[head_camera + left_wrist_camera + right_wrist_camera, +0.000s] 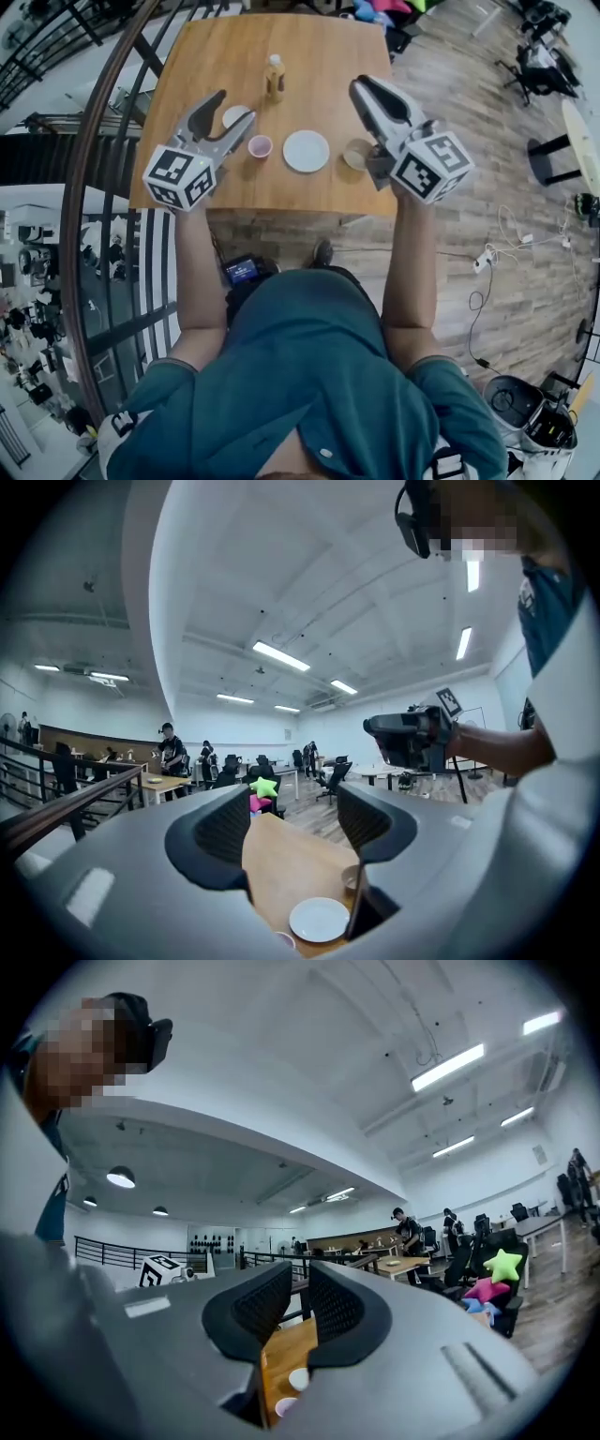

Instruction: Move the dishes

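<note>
The left claw [295,822] hangs in the air over the near edge of the wooden table [319,56], its jaws spread wide with nothing between them. The right claw [300,1309] is held level with it, its jaws a narrow gap apart and also empty. Under the left claw sit a small white dish [232,115] and a pink cup [260,146]. A white plate [307,151] lies between the two claws, clear of the cup. A brown bowl [356,155] sits just under the right claw, towards the table's right edge. A bottle [274,77] stands farther ahead with bare wood all round it
</note>
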Demonstrator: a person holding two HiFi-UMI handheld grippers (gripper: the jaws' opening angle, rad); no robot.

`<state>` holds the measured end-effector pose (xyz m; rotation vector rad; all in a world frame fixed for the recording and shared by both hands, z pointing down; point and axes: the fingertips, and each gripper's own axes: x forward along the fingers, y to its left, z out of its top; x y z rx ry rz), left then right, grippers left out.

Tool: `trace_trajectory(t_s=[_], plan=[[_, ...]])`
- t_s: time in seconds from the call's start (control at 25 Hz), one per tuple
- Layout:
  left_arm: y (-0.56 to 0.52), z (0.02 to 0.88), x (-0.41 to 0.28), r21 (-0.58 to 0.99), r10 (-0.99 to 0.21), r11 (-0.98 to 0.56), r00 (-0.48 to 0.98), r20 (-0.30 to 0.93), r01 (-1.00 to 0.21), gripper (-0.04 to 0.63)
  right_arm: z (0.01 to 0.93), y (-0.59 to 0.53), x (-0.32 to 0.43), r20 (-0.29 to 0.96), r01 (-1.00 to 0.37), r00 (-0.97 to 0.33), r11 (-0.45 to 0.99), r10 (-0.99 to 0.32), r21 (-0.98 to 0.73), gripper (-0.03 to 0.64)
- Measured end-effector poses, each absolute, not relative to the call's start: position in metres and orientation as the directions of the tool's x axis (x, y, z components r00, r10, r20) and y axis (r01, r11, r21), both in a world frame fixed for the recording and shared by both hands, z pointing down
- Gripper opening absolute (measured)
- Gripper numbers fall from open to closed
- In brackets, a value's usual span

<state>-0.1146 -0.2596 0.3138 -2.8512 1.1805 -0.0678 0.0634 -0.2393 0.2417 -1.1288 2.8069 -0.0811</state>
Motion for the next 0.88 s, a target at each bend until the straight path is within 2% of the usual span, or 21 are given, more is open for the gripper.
trace_trajectory(t_s=[0.88], plan=[[-0.249,0.299,-0.114,-0.095,-0.666,-0.743,0.746,0.005,-0.662,0.287,0.236,-0.220,0.049,-0.064,-0.711,-0.696,0.699,-0.715,-0.073,0.038]])
